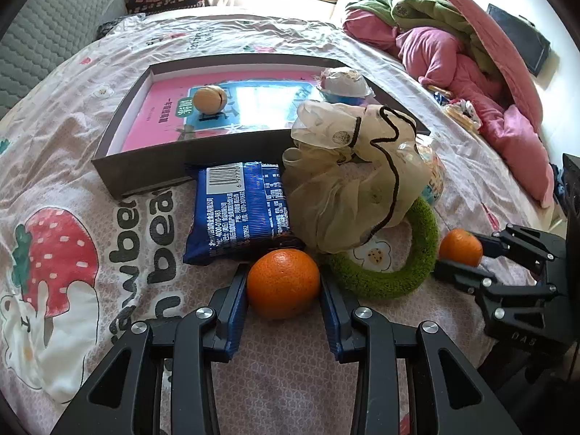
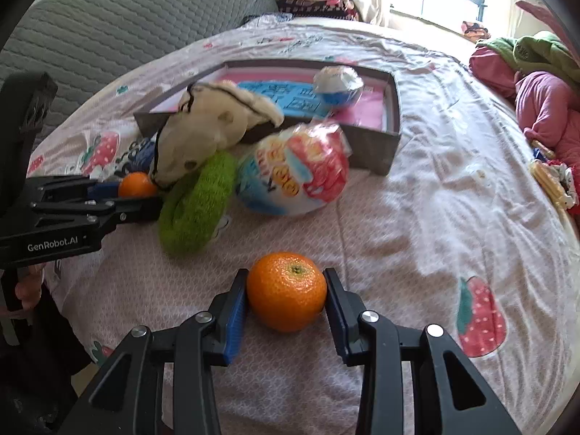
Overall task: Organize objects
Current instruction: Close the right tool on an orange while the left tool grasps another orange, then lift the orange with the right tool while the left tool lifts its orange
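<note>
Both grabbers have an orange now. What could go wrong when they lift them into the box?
1. Each orange is round and pinched only at its sides: the left gripper on one orange, the right gripper on the other orange. Either might slip and roll off across the bedsheet.
2. The cream scrunchie and green ring lie between the left orange and the box, so a low lift might drag them.
</note>
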The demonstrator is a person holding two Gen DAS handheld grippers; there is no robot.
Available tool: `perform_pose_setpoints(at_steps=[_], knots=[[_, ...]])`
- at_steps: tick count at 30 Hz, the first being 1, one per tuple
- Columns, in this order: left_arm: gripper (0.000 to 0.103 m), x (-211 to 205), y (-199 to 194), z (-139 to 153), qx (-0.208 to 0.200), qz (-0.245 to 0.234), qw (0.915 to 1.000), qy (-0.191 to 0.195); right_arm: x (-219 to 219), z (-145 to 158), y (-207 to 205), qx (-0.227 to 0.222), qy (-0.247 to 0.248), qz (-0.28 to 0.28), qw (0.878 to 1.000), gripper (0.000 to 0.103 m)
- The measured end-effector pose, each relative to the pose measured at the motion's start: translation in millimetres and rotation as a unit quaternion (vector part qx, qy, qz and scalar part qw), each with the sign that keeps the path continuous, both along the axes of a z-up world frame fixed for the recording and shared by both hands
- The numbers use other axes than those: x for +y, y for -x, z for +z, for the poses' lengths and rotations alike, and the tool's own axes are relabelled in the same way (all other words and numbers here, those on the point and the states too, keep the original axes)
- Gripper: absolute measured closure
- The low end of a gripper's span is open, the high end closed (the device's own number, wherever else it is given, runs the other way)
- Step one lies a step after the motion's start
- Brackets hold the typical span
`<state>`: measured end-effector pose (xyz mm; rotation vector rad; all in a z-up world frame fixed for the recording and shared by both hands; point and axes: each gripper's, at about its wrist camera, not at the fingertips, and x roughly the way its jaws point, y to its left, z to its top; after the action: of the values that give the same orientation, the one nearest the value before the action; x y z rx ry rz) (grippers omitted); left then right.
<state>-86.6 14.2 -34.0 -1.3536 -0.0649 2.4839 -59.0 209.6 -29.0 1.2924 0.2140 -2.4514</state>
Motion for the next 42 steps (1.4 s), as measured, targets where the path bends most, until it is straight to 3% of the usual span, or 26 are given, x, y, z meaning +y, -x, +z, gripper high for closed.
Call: perform_pose_setpoints(at_steps=[13,18,29,42], knots=[[0.066,-5,-10,21,0.034,0.000,0.9994,-0.008,-1,44,2,0.090,0.045,-0.010,0.995,0.063],[0.066,-11,-14,33,0.055,0.005,0.9984,-0.010,-12,51,10,0.095,0.052,0.000,0.994,0.063],[0.066,-14,-3,39,0.056,0.019,0.9981,-0.018,-37,60,20,0.113,0.061,0.019,0.992,0.063],[0.066,-18,7,54,0.083,0.043,0.9955,-0.017,-36,78,28,0.139,0.082,0.012,0.987,0.063]])
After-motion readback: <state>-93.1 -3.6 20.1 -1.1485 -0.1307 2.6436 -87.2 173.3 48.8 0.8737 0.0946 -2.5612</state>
